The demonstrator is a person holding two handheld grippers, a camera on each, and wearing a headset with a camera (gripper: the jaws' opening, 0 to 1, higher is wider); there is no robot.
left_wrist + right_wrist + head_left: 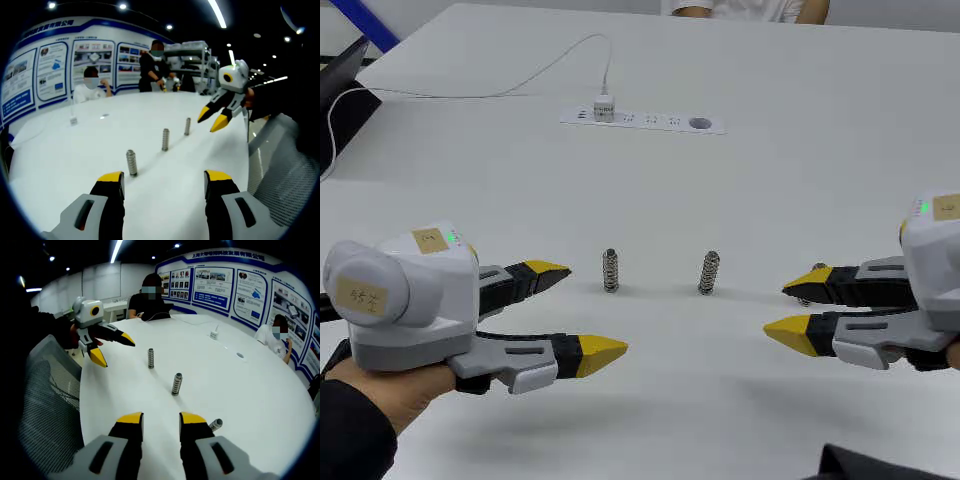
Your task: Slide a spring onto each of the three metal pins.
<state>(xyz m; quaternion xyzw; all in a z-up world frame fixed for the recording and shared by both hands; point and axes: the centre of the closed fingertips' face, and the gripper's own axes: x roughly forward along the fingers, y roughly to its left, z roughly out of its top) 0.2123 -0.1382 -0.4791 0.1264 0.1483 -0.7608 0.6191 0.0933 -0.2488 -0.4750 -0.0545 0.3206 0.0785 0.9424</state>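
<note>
Near, the left tool (585, 308) and right tool (780, 308) hover with jaws parted, empty. Between them on the tabletop (650, 410) stand the left spring (611, 270), middle spring (709, 272) and right spring (216, 424), the last beside the right tool's tip. Farther off lies a power strip (642, 119).

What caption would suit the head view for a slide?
Left hand-held gripper and right hand-held gripper, both open, flank spring-covered pins on a white table.

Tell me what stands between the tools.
In the head view, left pin and middle pin, both sprung, stand between left tool and right tool; the right pin sits at the right tool's tip.
</note>
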